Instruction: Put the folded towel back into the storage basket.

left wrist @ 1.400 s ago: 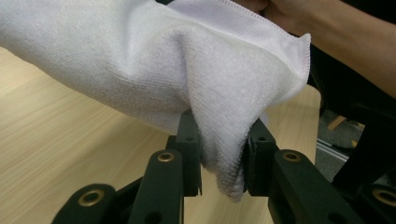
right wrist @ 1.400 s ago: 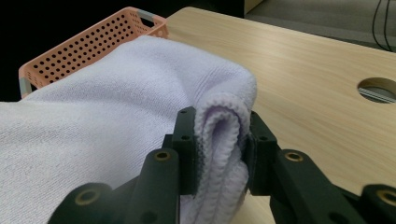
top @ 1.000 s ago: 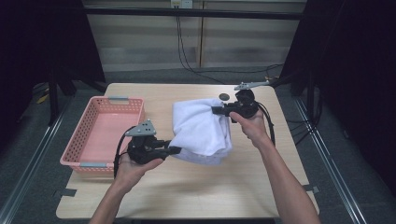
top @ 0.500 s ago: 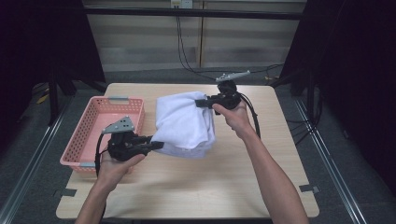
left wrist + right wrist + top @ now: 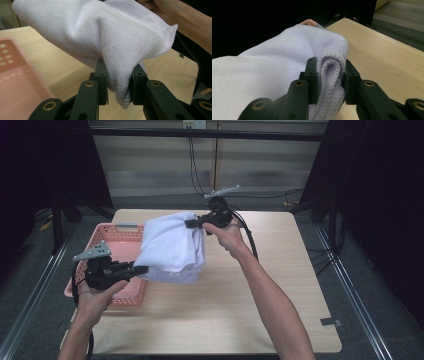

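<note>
A folded white towel hangs in the air between my two grippers, above the table's left half. My left gripper is shut on its near lower edge; in the left gripper view the towel is pinched between the black jaws. My right gripper is shut on the far upper corner, and the right gripper view has the folded towel edge squeezed between its jaws. The towel's left side overlaps the pink basket beneath it.
The pink basket stands at the table's left edge, partly under the towel. The wooden table stretches bare to the right and front. Black cables trail from the right gripper. Dark curtains flank the table.
Both grippers have carried the towel to the left, from the table's middle to partly over the pink basket. Both stay shut on it.
</note>
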A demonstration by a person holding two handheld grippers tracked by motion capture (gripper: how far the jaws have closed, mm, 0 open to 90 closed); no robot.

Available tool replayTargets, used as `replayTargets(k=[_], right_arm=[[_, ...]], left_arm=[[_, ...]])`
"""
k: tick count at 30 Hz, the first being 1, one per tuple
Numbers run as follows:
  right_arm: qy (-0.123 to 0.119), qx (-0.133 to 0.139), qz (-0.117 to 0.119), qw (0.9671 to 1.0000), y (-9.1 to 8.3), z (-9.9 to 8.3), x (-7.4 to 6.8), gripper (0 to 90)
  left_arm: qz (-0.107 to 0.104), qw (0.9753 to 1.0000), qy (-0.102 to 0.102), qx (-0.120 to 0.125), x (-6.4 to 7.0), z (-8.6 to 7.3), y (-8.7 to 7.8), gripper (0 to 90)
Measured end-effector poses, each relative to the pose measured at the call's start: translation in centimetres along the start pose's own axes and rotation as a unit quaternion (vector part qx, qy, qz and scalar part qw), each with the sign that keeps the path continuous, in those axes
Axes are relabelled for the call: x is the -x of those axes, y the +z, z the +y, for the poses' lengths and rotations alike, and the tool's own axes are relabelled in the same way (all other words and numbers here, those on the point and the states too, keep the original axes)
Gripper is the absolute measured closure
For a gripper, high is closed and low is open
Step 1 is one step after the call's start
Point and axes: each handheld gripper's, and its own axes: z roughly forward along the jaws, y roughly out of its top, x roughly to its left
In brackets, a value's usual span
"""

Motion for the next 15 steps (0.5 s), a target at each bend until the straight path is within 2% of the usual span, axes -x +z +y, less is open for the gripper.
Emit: replayTargets(k=[5, 10, 11, 13, 15], right_arm=[[-0.003, -0.004, 0.009, 0.9999, 2.1, 1.3, -0.8, 70.8], [-0.001, -0.007, 0.015, 0.9999, 3.4, 2.2, -1.5, 70.8], [-0.002, -0.011, 0.013, 0.9999, 4.4, 2.8, -2.0, 70.8], [-0.002, -0.011, 0.015, 0.9998, 5.2, 3.2, -2.4, 70.8], [-0.004, -0.011, 0.024, 0.9996, 6.2, 3.6, -2.8, 70.8]], left_arm=[[0.028, 0.9995, -0.014, 0.008, -1.3, -0.3, -2.1, 73.1], [0.04, 0.9989, -0.023, 0.012, -2.3, -0.4, -3.6, 73.2], [0.049, 0.9984, -0.027, 0.013, -2.8, -0.5, -4.3, 73.2], [0.055, 0.9979, -0.03, 0.016, -3.3, -0.7, -5.1, 73.2], [0.054, 0.9977, -0.036, 0.02, -3.7, -0.9, -5.8, 73.2]])
